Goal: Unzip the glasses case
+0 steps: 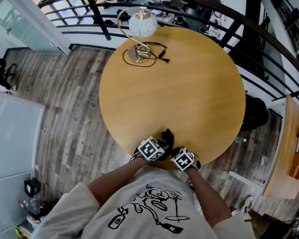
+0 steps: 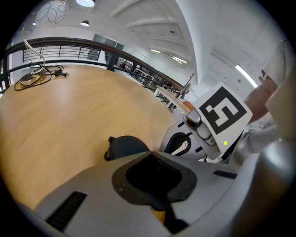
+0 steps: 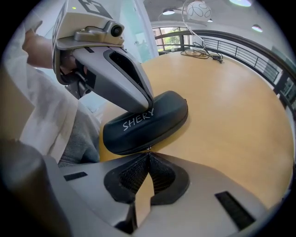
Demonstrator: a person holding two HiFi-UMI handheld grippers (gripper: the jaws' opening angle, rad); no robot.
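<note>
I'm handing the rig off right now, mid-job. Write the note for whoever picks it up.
Left gripper: shut, tips pressing down on the lid of the glasses case, which lies at the near edge of the table.
Right gripper: shut on the small metal zipper pull at the case's near seam.
Done: case pinned, pull pinched.
Left: the seam in view shows no opening; draw the pull around the case while the left gripper holds it down.

Glasses case (image 1: 166, 138) on table's (image 1: 178, 90) near edge, lamp (image 1: 142, 23) and cable (image 1: 159, 51) at far edge, railing (image 1: 244, 24) behind.
</note>
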